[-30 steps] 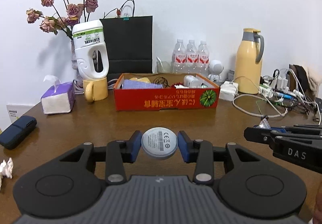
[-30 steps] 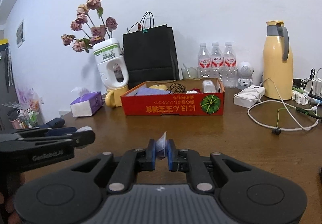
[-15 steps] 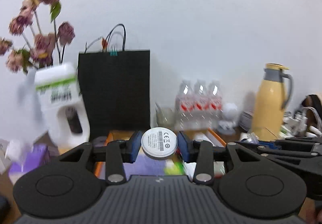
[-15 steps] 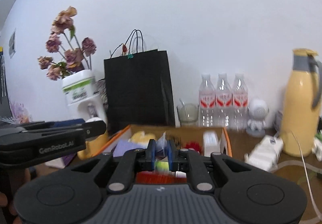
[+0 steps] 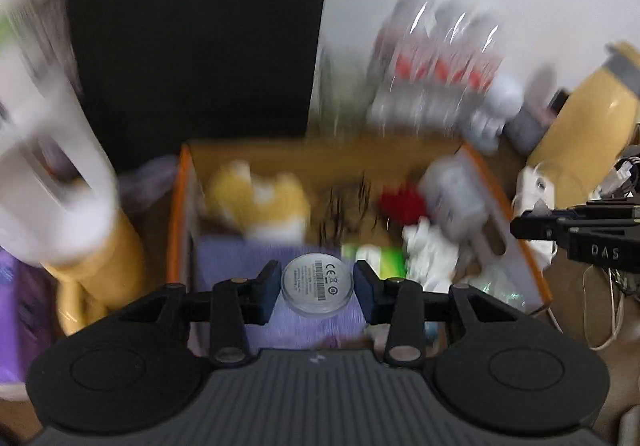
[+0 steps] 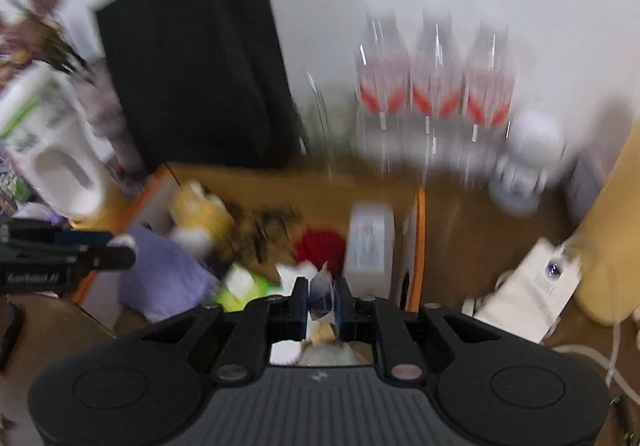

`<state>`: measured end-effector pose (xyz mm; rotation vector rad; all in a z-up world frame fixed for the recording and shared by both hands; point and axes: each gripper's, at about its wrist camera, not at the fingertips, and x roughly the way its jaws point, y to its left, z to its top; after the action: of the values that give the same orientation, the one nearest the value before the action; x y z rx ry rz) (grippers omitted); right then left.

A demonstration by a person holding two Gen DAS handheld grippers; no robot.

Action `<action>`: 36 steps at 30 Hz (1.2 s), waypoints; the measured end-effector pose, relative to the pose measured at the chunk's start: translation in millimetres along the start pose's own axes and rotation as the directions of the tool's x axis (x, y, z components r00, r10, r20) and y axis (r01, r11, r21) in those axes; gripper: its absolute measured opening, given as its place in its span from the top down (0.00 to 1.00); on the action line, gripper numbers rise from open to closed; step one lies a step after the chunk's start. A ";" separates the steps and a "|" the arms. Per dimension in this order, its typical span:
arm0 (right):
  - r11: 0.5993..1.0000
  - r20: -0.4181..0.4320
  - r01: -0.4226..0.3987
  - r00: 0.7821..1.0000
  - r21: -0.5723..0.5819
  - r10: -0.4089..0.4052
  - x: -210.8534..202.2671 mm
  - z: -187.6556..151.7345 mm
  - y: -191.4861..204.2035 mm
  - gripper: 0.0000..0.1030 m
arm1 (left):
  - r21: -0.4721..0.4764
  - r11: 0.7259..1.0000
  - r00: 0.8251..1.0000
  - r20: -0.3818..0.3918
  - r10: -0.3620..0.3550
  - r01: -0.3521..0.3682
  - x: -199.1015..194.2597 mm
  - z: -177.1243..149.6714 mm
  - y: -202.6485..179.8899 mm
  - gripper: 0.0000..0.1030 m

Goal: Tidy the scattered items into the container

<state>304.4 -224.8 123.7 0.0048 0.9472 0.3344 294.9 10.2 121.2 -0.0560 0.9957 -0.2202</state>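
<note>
Both grippers are loaded and poised over the container. Left gripper (image 5: 317, 288) has its blue pads pressed against the rim of a round white disc (image 5: 317, 283), a flat puck with a barcode and small certification marks printed on its face, held level between the jaws. Beneath it lies a lilac cloth (image 5: 240, 258) that already sits in the orange-edged cardboard box (image 5: 176, 205). Right gripper (image 6: 321, 298) is nearly together, pinching a small clear crinkled wrapper (image 6: 322, 292); what the wrapper is exactly cannot be told through the blur. It too hangs over the box interior, near the right-hand wall (image 6: 419, 246). Already in the box are a yellow plush toy (image 5: 260, 201), a tangle of dark wire (image 5: 344, 205), something red (image 5: 400, 201), a white adapter-like block (image 6: 368, 242), a green packet (image 6: 240, 286) and crumpled white paper (image 5: 428, 250). So, as a judgement, most of the tidying looks done, and the step in hand is the release of these two pieces, neither of which has been let go. Outside the box stand a black paper bag (image 5: 192, 25), water bottles (image 6: 436, 85), a white detergent jug (image 5: 44, 165), a yellow thermos (image 5: 592, 117) and a white charger with cables (image 6: 528, 290); whether any scattered items remain on the table cannot be seen from these views.
</note>
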 end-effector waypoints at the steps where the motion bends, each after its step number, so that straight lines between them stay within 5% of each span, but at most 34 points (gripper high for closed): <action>1: 1.000 -0.038 0.007 0.999 0.020 -0.006 10.5 2.5 -4.9 0.88 | -0.015 1.000 0.998 -0.055 0.012 -0.012 13.5 0.4 5.2 0.61; 12: 0.996 -0.263 0.094 0.961 0.002 -0.090 69.9 13.6 -4.6 0.79 | 0.005 0.999 0.961 -0.272 0.054 -0.054 58.8 6.1 16.0 0.54; 16: 0.994 -0.282 0.112 0.953 -0.005 -0.109 70.4 18.9 0.2 0.58 | -0.005 0.999 0.964 -0.263 0.044 -0.047 36.5 17.7 18.6 0.35; 19: 0.993 -0.283 0.120 0.952 0.009 -0.112 62.0 23.4 1.8 0.54 | 0.004 0.999 0.976 -0.215 0.035 -0.034 11.1 29.9 17.4 0.23; 26: 0.989 -0.277 0.135 0.954 0.062 -0.112 30.9 41.7 12.2 0.11 | 0.033 0.992 0.971 -0.205 0.125 -0.121 -19.9 51.2 6.0 0.14; 29: 0.991 -0.246 0.123 0.963 0.050 -0.107 15.8 40.2 21.8 0.11 | 0.001 0.994 0.975 -0.194 0.105 -0.106 -23.4 44.1 7.8 0.07; 36: 0.988 -0.160 0.112 0.983 0.111 -0.093 9.2 29.1 22.0 0.11 | -0.045 0.972 0.968 -0.109 0.227 -0.233 -9.8 18.9 7.3 0.06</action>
<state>326.3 -197.2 136.8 0.0398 1.1163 0.1840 306.7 18.4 138.6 0.0194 1.1024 0.0185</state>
